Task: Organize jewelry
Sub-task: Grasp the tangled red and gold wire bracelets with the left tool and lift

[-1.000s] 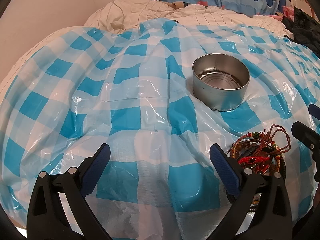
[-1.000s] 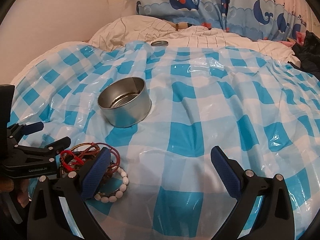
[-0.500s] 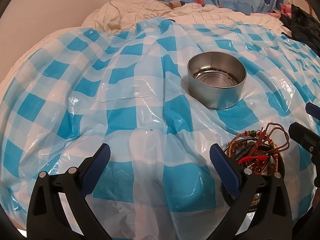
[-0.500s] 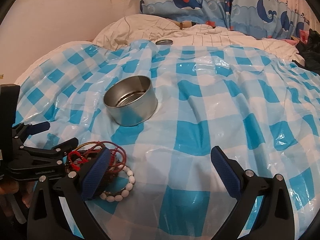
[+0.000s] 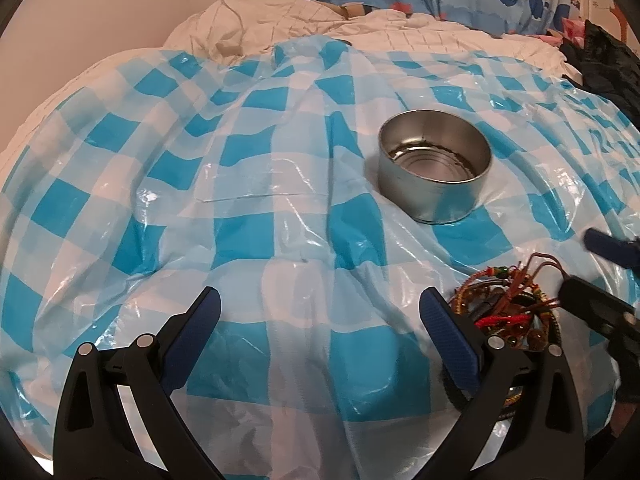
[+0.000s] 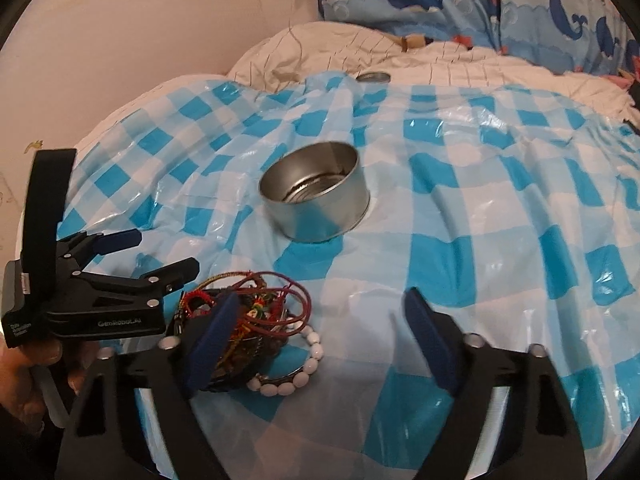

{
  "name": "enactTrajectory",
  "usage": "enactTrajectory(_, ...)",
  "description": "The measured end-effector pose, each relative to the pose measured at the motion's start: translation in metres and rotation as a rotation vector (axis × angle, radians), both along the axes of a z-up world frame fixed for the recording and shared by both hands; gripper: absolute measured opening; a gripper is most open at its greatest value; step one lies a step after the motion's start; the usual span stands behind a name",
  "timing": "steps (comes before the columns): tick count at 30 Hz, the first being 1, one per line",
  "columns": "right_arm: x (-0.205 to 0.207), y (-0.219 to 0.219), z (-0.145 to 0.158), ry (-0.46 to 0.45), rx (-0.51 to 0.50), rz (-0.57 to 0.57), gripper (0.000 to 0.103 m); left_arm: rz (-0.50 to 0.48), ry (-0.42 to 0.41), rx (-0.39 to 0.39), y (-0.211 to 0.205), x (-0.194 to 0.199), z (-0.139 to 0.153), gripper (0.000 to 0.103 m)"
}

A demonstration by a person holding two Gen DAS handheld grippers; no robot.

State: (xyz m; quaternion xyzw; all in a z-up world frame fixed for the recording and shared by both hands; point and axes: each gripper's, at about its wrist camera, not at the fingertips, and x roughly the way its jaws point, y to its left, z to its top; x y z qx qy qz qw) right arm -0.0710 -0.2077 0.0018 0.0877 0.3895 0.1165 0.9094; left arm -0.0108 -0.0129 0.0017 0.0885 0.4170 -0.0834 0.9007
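A tangle of bracelets and cords [image 5: 508, 308] lies on the blue checked plastic sheet [image 5: 240, 208], just right of my left gripper's right finger. In the right wrist view the pile [image 6: 256, 316] sits behind my right gripper's left finger, with a white bead bracelet [image 6: 304, 364] at its near edge. An open empty metal tin [image 5: 435, 170] stands beyond the pile; it also shows in the right wrist view [image 6: 316, 196]. My left gripper [image 5: 320, 332] is open and empty. My right gripper [image 6: 320, 332] is open and empty.
A round metal lid [image 6: 373, 77] lies at the sheet's far edge on the white quilt [image 6: 440, 60]. Whale-print pillows [image 6: 460, 4] line the back. Dark clothing [image 5: 608, 68] lies at the far right. A wall [image 6: 140, 20] is on the left.
Both grippers have shifted slightly closer to the pile and tin; the right view has moved left, so the tin now sits nearer its centre. Nothing was grasped.
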Motion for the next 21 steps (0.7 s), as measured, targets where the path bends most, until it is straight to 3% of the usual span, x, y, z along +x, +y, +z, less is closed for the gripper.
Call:
enactTrajectory(4, 0.006, 0.000, -0.007, 0.035, 0.064, 0.028, 0.053, -0.001, 0.012, -0.026, 0.004, 0.001, 0.000, 0.096)
enactTrajectory(9, 0.005, 0.002, -0.007, 0.051, 0.108, 0.078, 0.009, 0.016, 0.050, -0.135, 0.019, 0.007, 0.002, 0.096)
enactTrajectory(17, -0.010, -0.003, 0.014, -0.058, 0.165, 0.080, 0.000, 0.019, 0.113, -0.326, 0.040, 0.017, -0.001, 0.096)
enactTrajectory(21, -0.013, -0.013, 0.023, -0.097, 0.197, 0.055, 0.000, 0.020, 0.119, -0.347, 0.040, 0.018, -0.001, 0.096)
